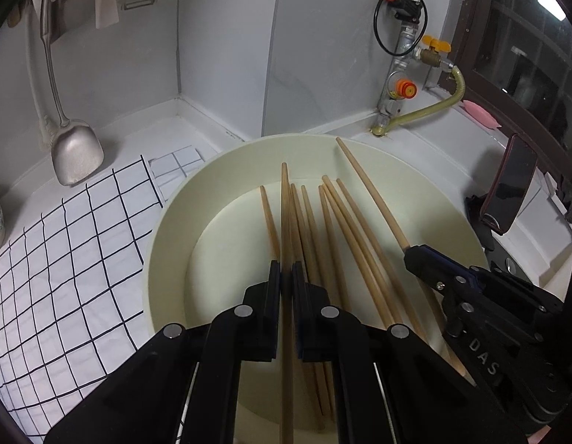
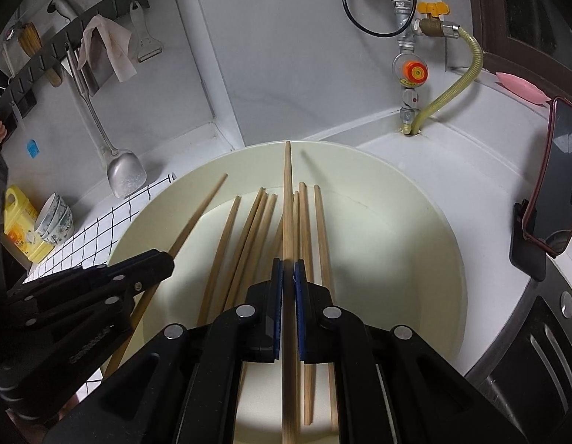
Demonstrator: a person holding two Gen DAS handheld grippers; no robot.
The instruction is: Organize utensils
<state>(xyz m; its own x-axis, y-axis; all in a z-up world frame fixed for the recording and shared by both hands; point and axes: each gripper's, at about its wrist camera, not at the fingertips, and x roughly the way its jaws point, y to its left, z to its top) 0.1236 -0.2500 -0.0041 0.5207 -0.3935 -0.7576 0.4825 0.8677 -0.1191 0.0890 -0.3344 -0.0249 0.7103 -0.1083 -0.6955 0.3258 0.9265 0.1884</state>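
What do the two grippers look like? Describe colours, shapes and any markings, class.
Both grippers are matt black plastic linkages with round silver rivets at the joints. Each has two flat, slab-like fingers lined with blue pads, seen on the right gripper and the left gripper. The right gripper's body carries raised letters reading "DAS". No cables or sleeves show.

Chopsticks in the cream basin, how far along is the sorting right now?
Nothing looks sorted yet. In hand: the left gripper is shut on one chopstick, and the right gripper is shut on another chopstick, both over the basin. Left: several loose chopsticks lie in the basin.
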